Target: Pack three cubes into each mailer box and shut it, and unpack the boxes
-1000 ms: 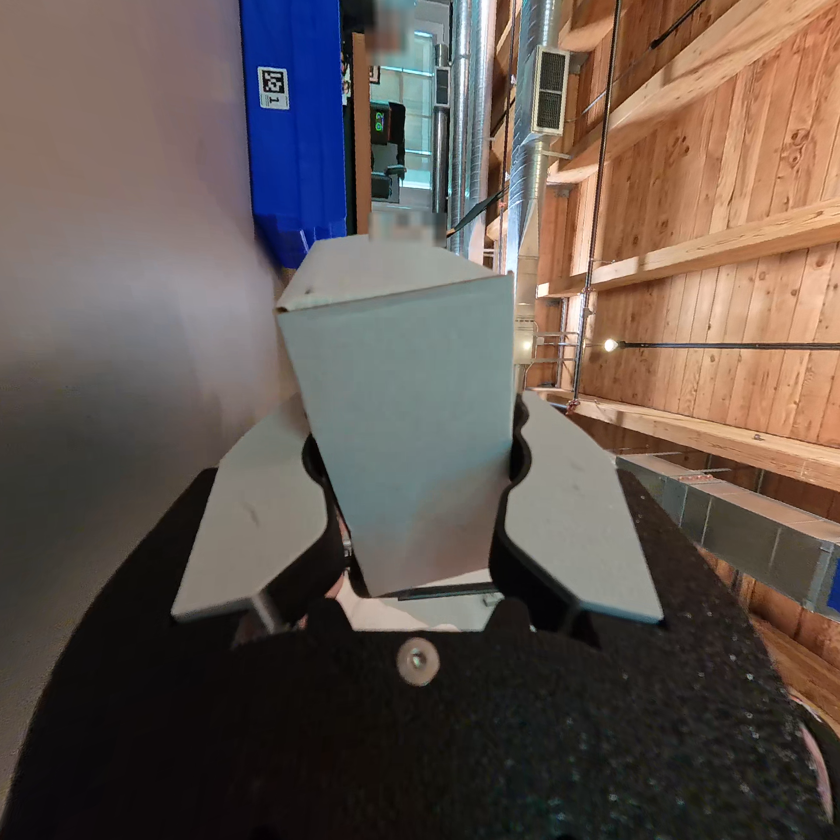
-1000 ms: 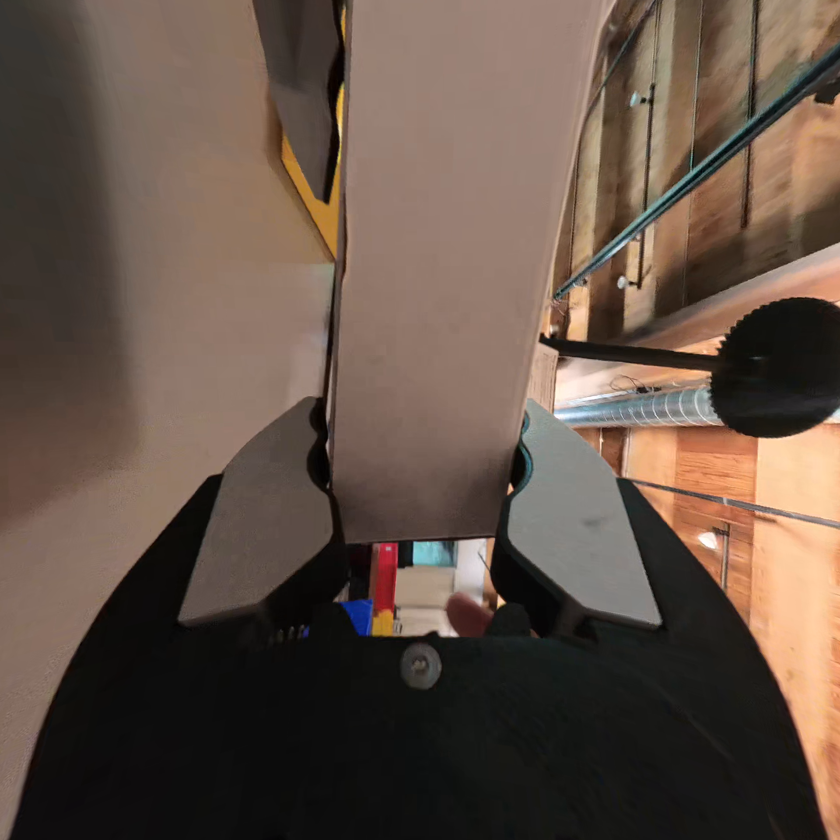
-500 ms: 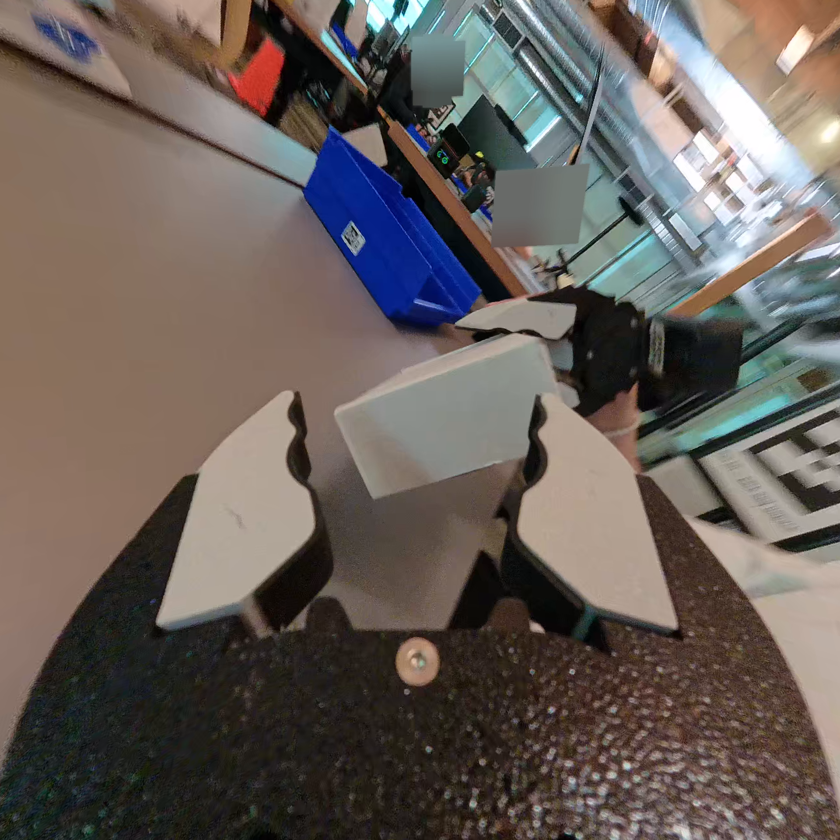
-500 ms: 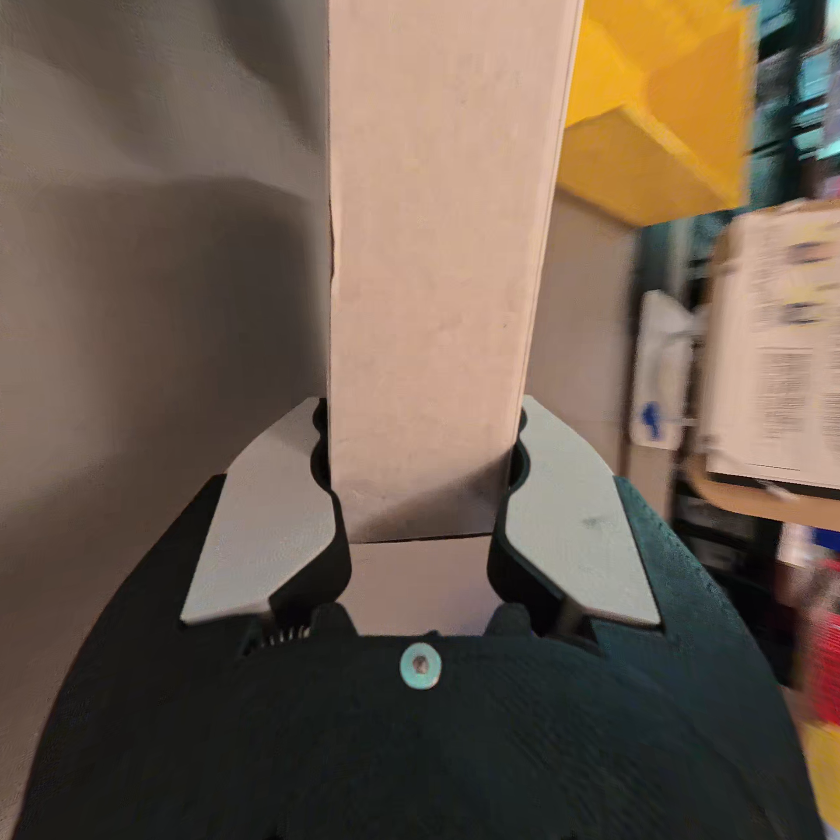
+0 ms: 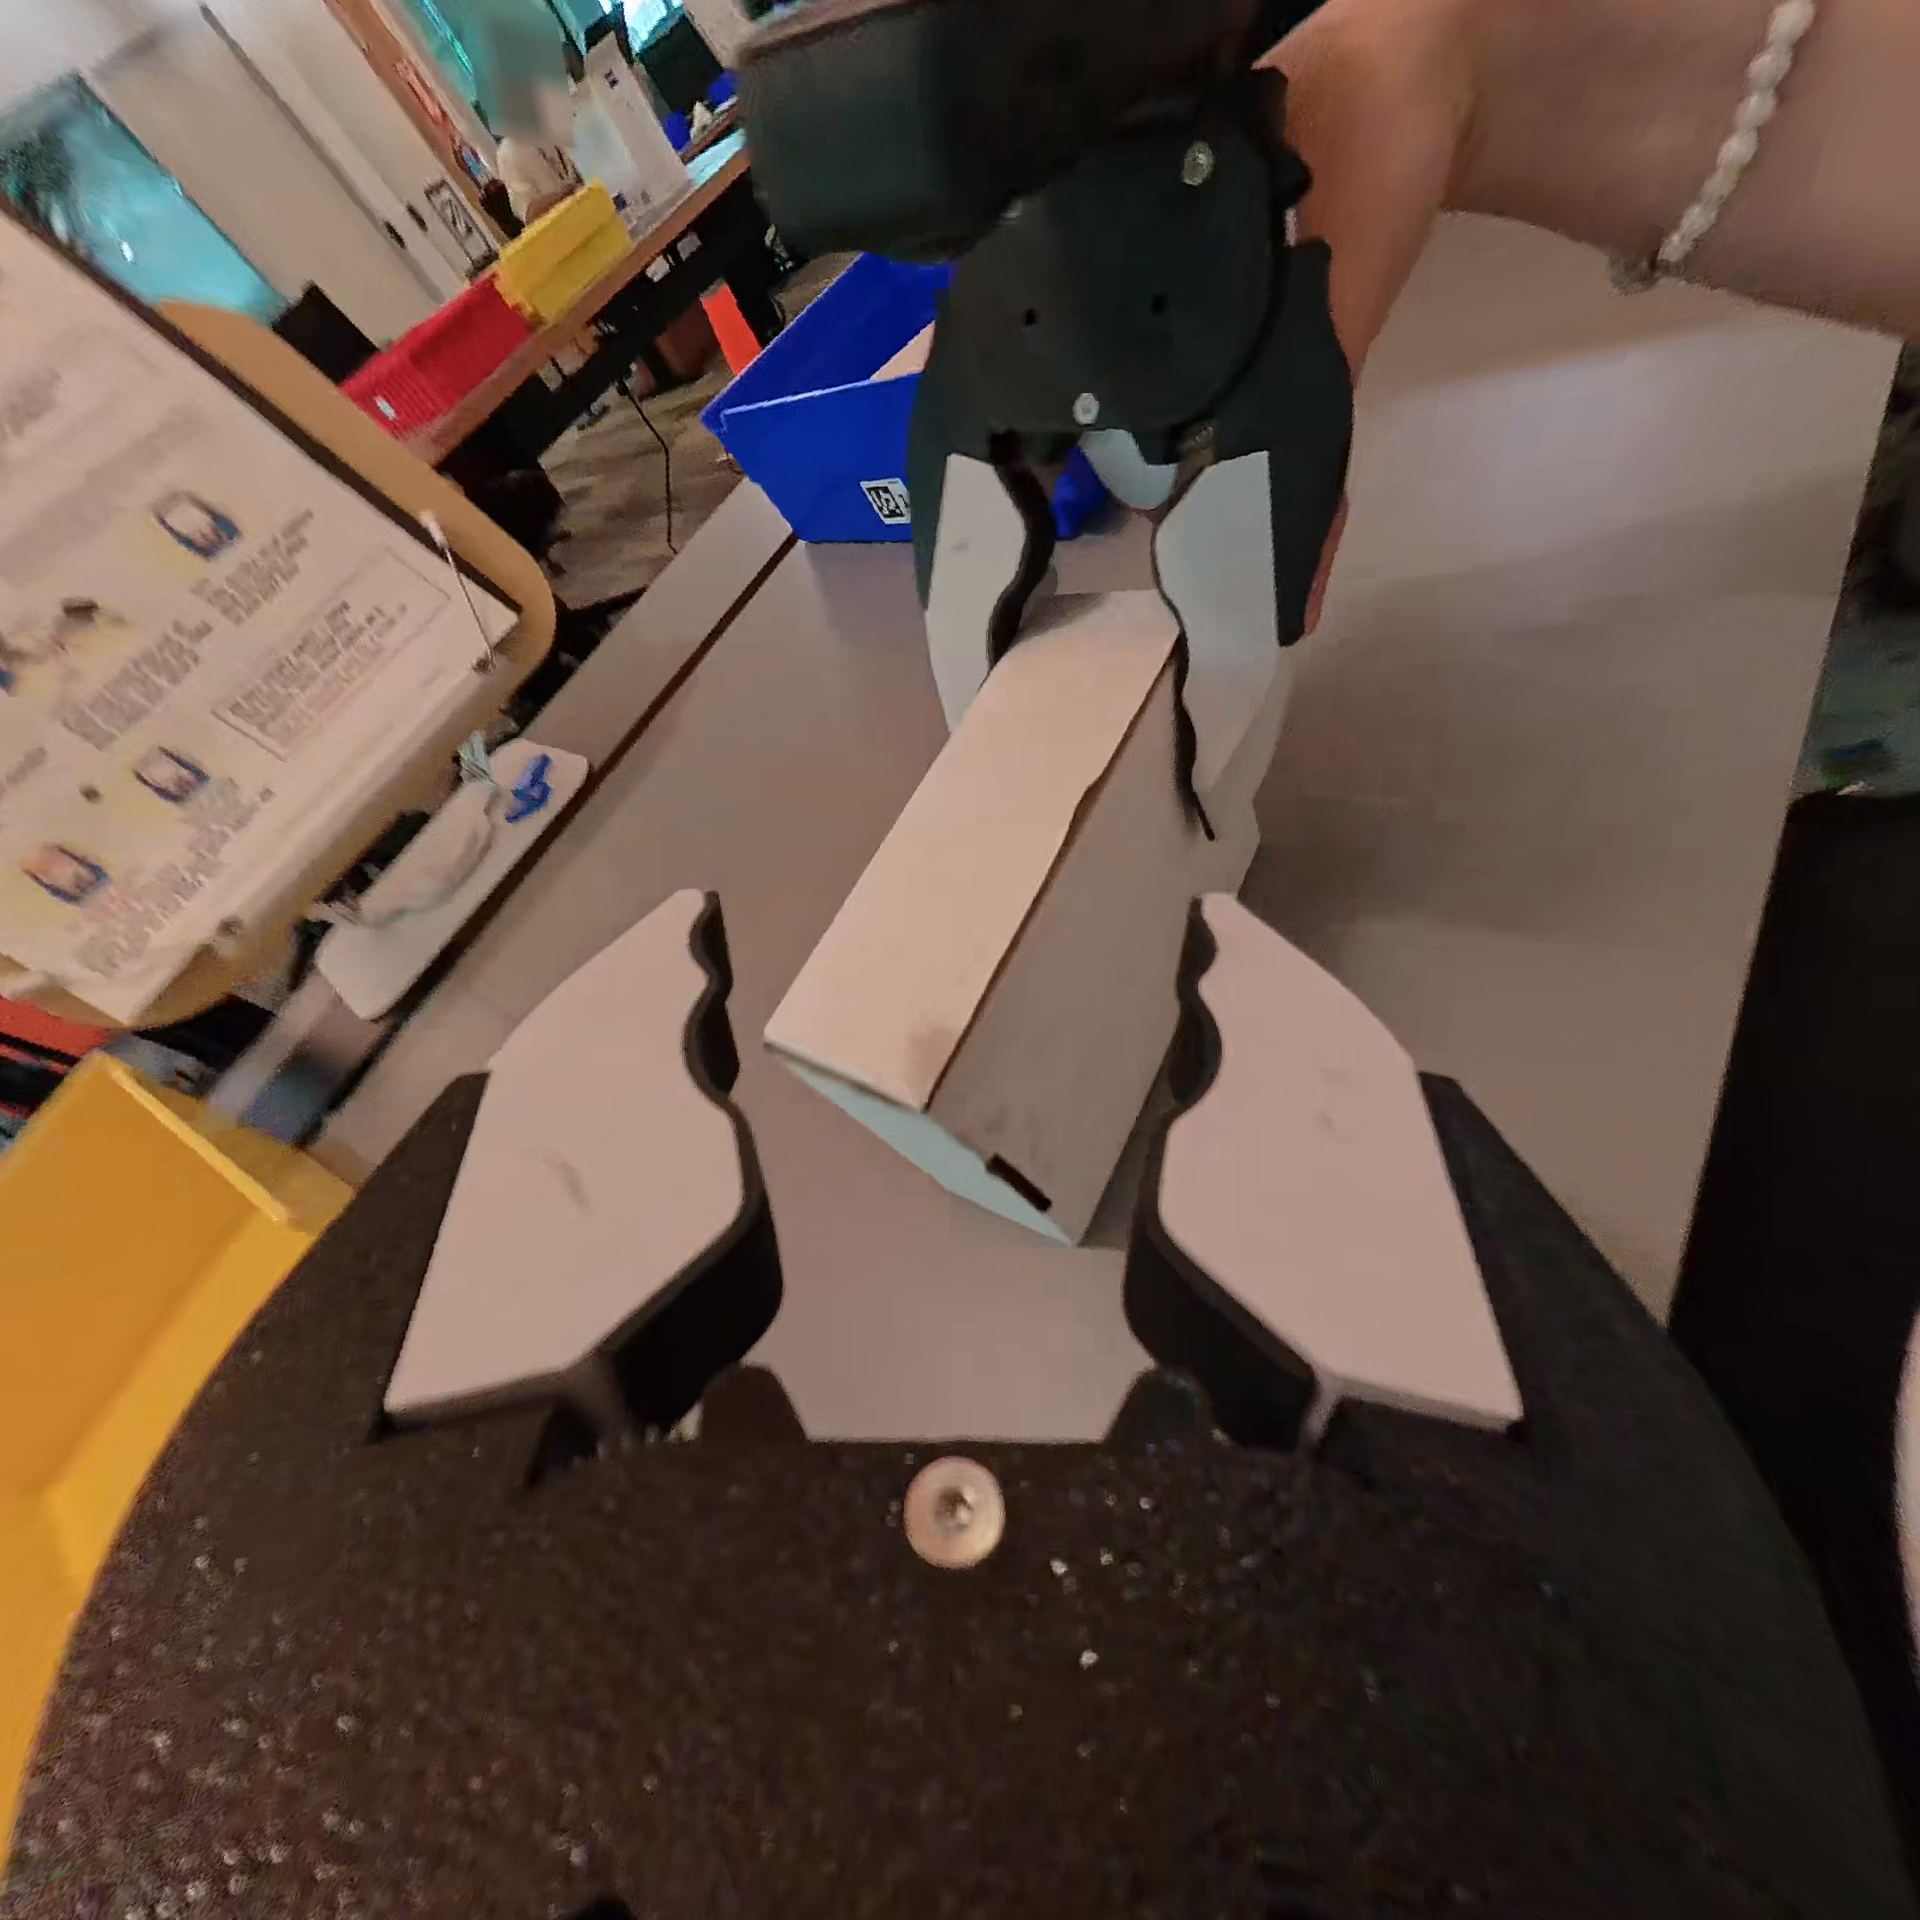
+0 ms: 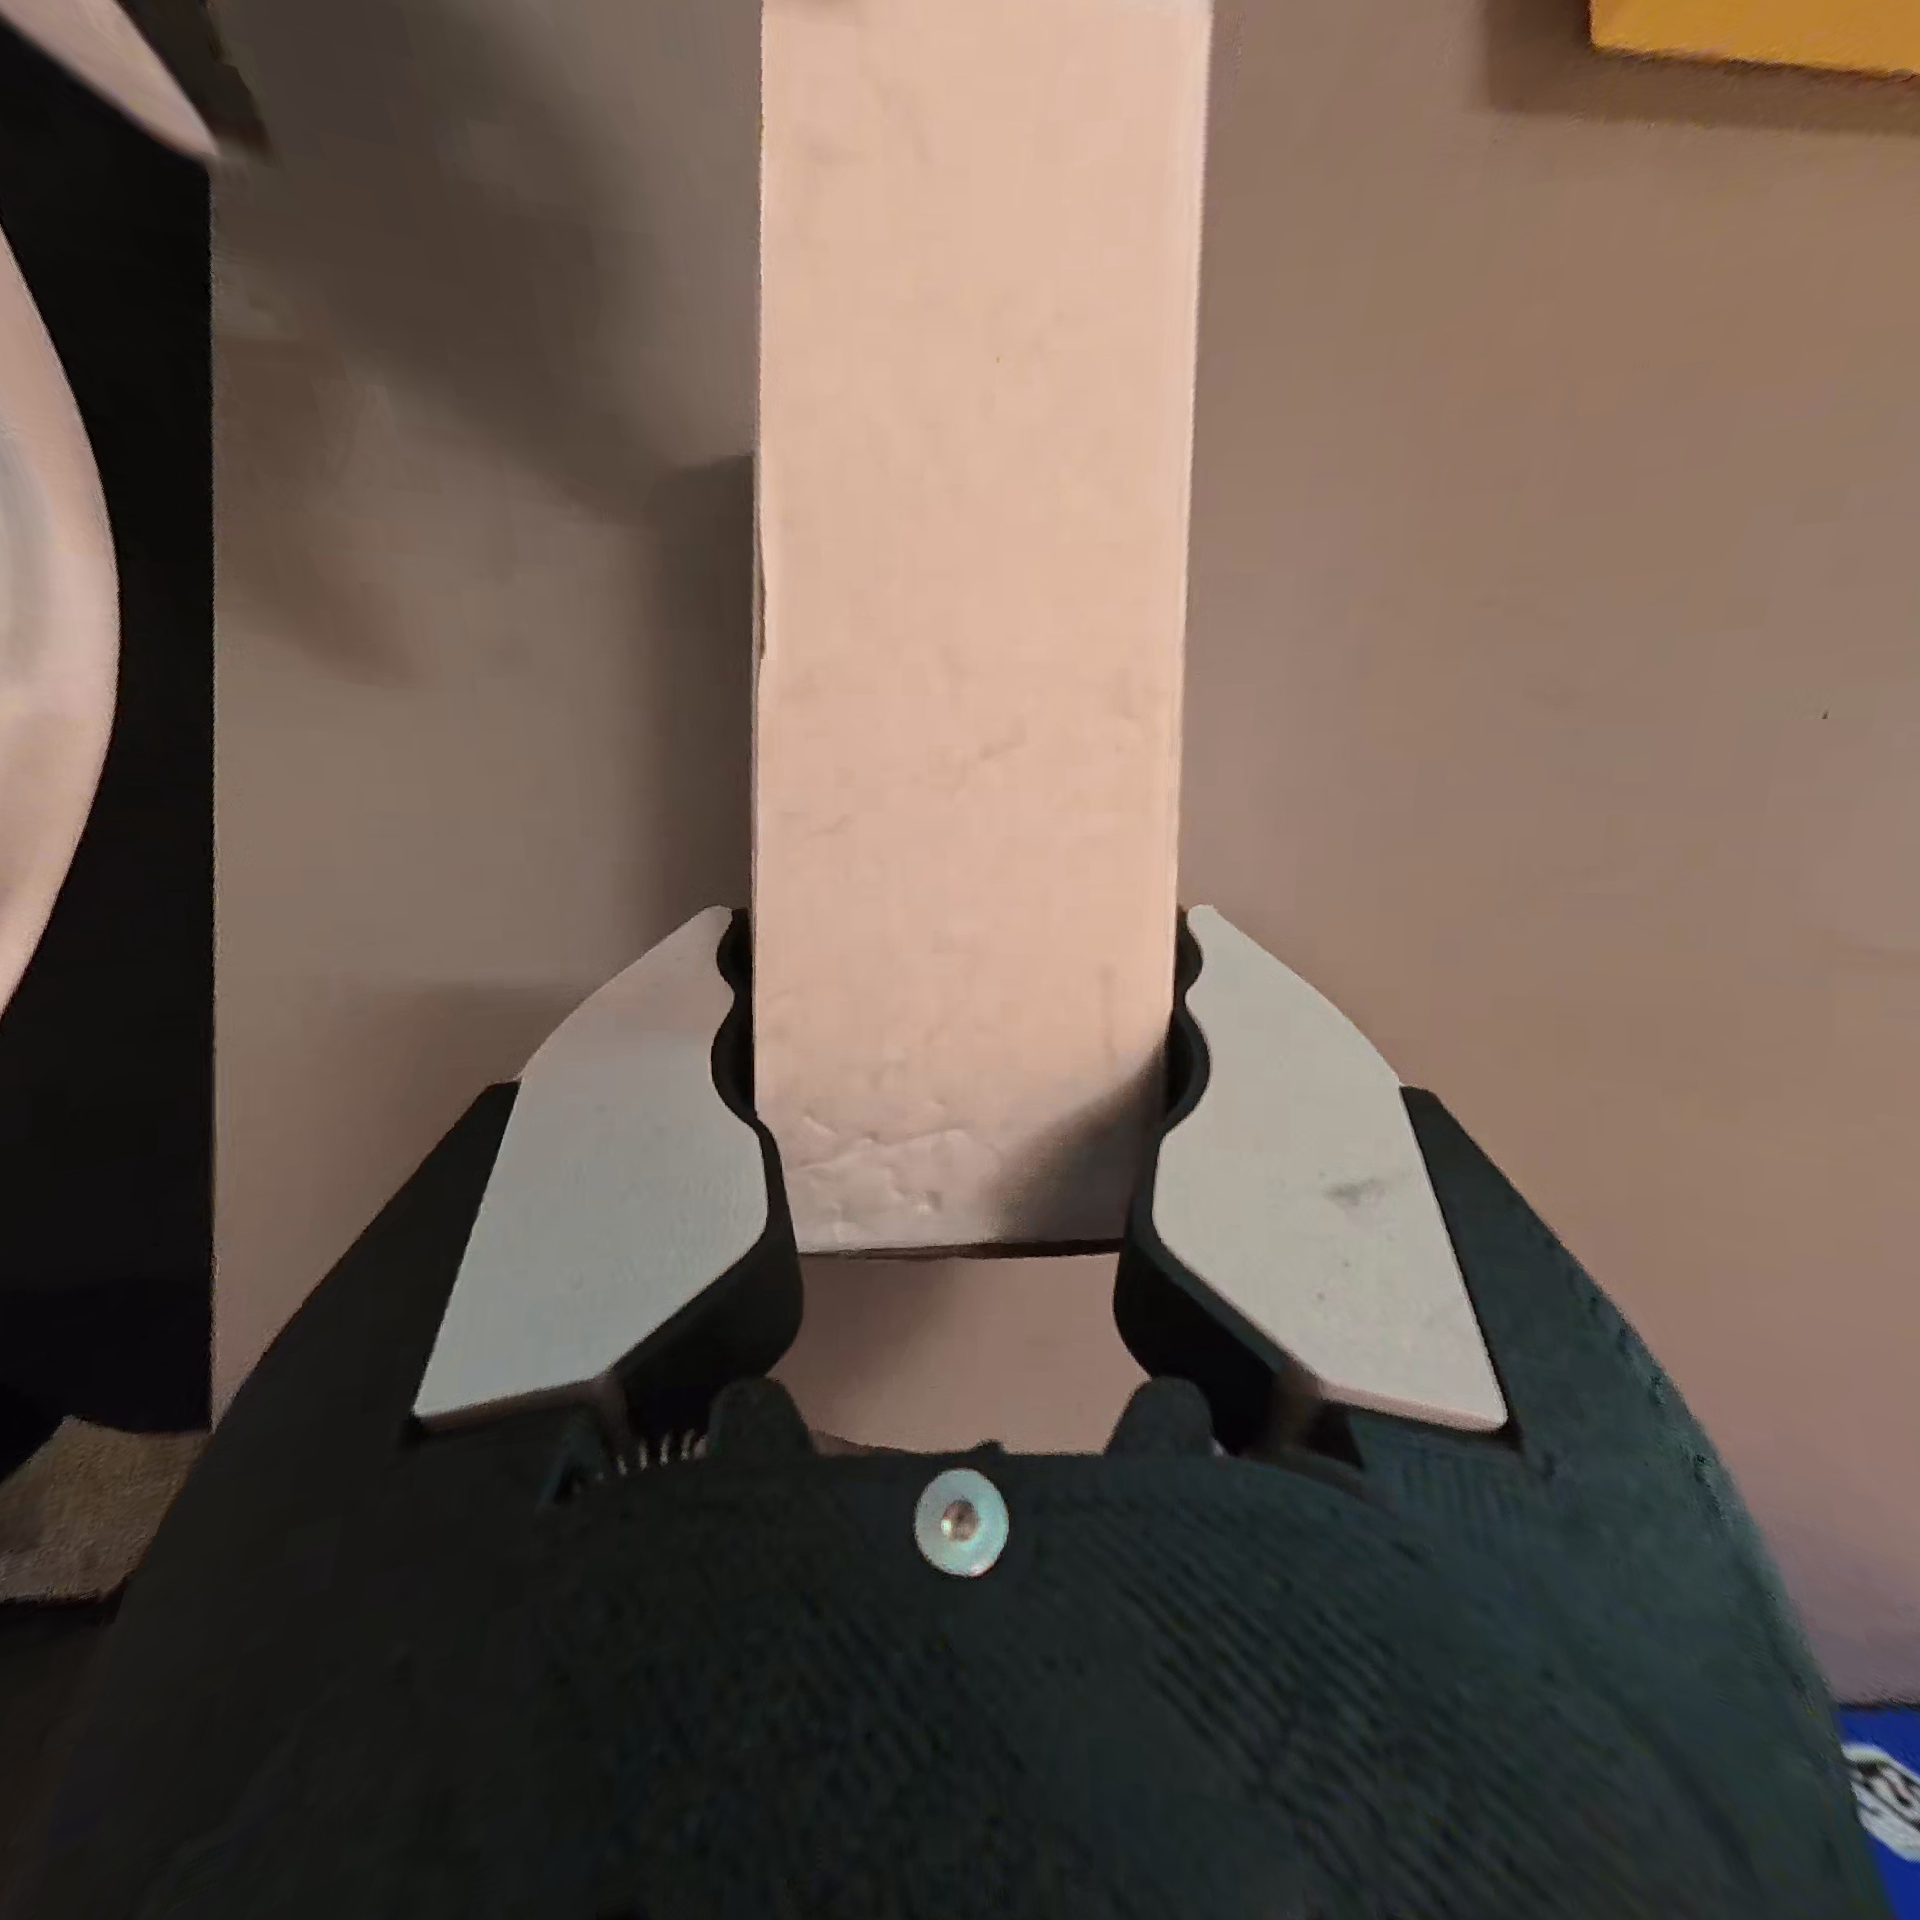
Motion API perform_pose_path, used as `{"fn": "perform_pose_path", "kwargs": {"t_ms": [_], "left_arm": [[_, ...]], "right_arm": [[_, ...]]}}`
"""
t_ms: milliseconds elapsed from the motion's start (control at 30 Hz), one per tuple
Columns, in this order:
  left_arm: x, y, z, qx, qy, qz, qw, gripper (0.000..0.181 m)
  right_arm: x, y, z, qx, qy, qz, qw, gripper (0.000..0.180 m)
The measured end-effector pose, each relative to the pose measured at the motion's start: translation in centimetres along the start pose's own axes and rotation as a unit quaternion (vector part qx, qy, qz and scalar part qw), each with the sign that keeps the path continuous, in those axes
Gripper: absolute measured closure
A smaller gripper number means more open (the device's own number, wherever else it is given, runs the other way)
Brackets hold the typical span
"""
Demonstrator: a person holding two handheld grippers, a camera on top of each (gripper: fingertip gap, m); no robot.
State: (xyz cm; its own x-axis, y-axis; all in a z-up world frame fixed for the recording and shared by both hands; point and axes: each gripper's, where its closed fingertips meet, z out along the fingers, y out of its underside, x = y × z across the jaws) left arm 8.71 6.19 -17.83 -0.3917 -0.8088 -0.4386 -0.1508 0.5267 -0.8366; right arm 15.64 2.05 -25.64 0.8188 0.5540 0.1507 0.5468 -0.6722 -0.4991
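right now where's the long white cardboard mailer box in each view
Left wrist view: long white cardboard mailer box lies centre frame, lengthwise away from the camera, far end in the right tongs.
Right wrist view: box runs up the centre from between the tongs.
Shared landmark: grey tabletop.

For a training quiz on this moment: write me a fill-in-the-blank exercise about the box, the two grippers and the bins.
1. The closed mailer box is clamped at its far end by the ____ gripper.
2. The left gripper has its jaws ____, touching nothing.
3. Behind the right gripper stands a bin coloured ____.
4. The bin at the lower left edge of the left wrist view is ____.

Missing words: right; open; blue; yellow
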Motion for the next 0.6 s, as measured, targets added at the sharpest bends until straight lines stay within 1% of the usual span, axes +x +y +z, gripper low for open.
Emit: {"fn": "perform_pose_path", "kwargs": {"t_ms": [67, 133, 200, 333, 467, 533, 567, 600], "left_arm": [[0.5, -0.1, 0.9, -0.004, -0.005, 0.037, 0.999, 0.108], [1.0, 0.1, 1.7, -0.020, -0.003, 0.052, 0.998, 0.115], [1.4, 0.1, 2.4, -0.032, 0.002, 0.066, 0.997, 0.117], [2.2, -0.5, 3.5, -0.047, 0.024, 0.104, 0.993, 0.131], [2.5, -1.5, 4.9, -0.057, 0.037, 0.151, 0.986, 0.138], [2.7, -2.0, 5.8, -0.061, 0.048, 0.163, 0.984, 0.141], [2.7, -2.2, 6.3, -0.062, 0.051, 0.168, 0.983, 0.143], [2.8, -2.4, 6.7, -0.064, 0.054, 0.174, 0.981, 0.145]], "right_arm": [[0.4, -0.9, 0.1, 0.035, 0.024, -0.010, 0.999, 0.104], [0.6, -1.3, 0.0, 0.067, 0.055, -0.008, 0.996, 0.104], [1.0, -1.5, -0.6, 0.111, 0.098, 0.000, 0.989, 0.097], [1.0, -1.3, -1.7, 0.213, 0.123, 0.049, 0.968, 0.083], [1.4, -1.5, -2.7, 0.321, 0.129, 0.084, 0.934, 0.087], [1.7, -1.4, -2.9, 0.337, 0.131, 0.086, 0.928, 0.094], [1.9, -1.2, -3.1, 0.337, 0.135, 0.090, 0.927, 0.092], [2.5, -1.0, -3.5, 0.339, 0.150, 0.096, 0.924, 0.079]]}}
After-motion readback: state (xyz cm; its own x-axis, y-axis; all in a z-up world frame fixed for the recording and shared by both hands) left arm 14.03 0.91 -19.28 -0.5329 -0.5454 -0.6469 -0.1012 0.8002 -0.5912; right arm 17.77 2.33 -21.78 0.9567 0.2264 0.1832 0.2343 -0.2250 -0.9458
